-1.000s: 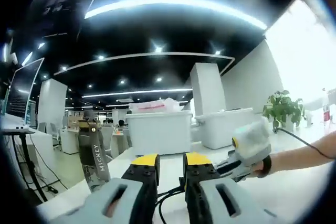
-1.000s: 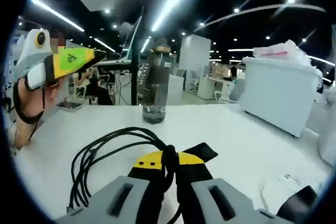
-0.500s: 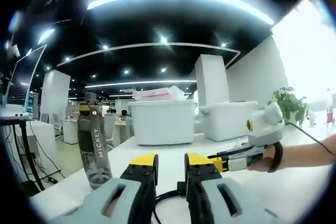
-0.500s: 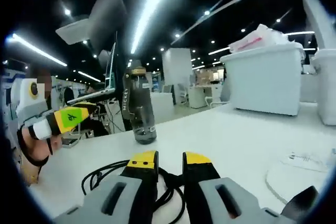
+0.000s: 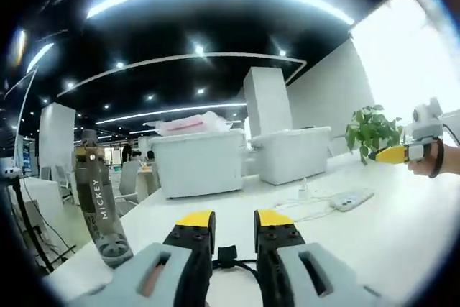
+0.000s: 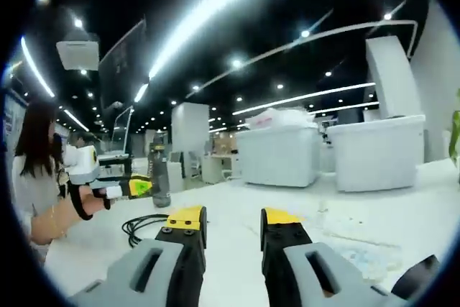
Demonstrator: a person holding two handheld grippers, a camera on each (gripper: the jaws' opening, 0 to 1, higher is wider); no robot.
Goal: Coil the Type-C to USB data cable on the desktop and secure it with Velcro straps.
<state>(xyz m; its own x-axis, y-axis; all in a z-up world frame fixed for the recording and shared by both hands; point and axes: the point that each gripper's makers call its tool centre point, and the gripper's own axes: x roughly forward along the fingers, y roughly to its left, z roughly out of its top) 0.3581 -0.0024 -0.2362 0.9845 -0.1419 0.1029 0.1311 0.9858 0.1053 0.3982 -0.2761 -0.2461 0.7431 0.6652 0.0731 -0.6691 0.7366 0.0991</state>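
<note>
The black coiled cable [image 6: 144, 224] lies on the white desk [image 6: 237, 203], left of my right gripper [image 6: 233, 219]. That gripper is open, well back from the coil, with nothing between its jaws. In the left gripper view a black bit of the cable [image 5: 228, 258] shows low in the gap of my left gripper [image 5: 234, 222], whose jaws stand a little apart and hold nothing. The left gripper [image 6: 140, 186], in a hand, hovers just above the coil. Far right over the desk is the right gripper [image 5: 392, 154], also in a hand.
A dark water bottle [image 5: 97, 203] stands on the desk by the coil, also seen as the bottle [image 6: 159, 177]. A white power strip [image 5: 348, 199] with thin white leads lies mid-desk. White bins [image 5: 198, 163] and a plant [image 5: 370, 131] stand behind. A person [image 6: 32, 177] is at left.
My right gripper has opened, let go of the cable and pulled back from it. The coil now lies on the desk. The left gripper stays over it with its gap unchanged.
</note>
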